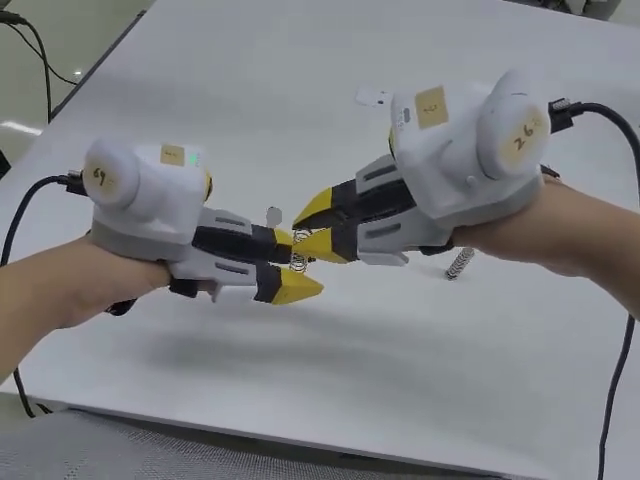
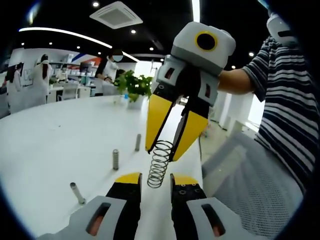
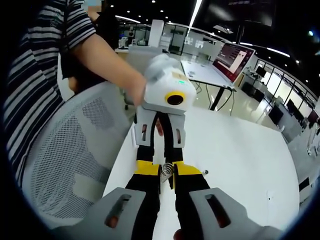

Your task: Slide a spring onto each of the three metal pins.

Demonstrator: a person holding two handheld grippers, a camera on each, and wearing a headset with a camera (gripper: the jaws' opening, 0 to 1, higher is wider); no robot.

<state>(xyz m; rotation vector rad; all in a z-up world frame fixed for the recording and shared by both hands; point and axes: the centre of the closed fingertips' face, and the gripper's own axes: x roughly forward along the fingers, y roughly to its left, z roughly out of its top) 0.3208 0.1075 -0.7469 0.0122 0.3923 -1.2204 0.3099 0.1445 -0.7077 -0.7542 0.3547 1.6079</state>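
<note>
A small steel spring [image 1: 298,258] hangs in the air between the two grippers, which meet tip to tip above the white table [image 1: 300,90]. My right gripper [image 1: 298,235] is shut on the upper end of the spring [image 2: 159,165], its yellow fingers [image 2: 156,120] pinching it. The spring's lower end reaches between the jaws of my left gripper [image 2: 155,179], which stand apart and open. In the right gripper view the spring [image 3: 167,171] sits between that gripper's own tips [image 3: 167,173]. Three metal pins [image 2: 137,142] [image 2: 115,159] [image 2: 77,192] stand on the table; the middle one looks ribbed.
A second spring [image 1: 458,263] lies loose on the table under the right hand. A small white tag [image 1: 372,97] lies further back. A mesh chair [image 3: 75,160] stands at the near table edge, and cables [image 1: 615,400] trail from both grippers.
</note>
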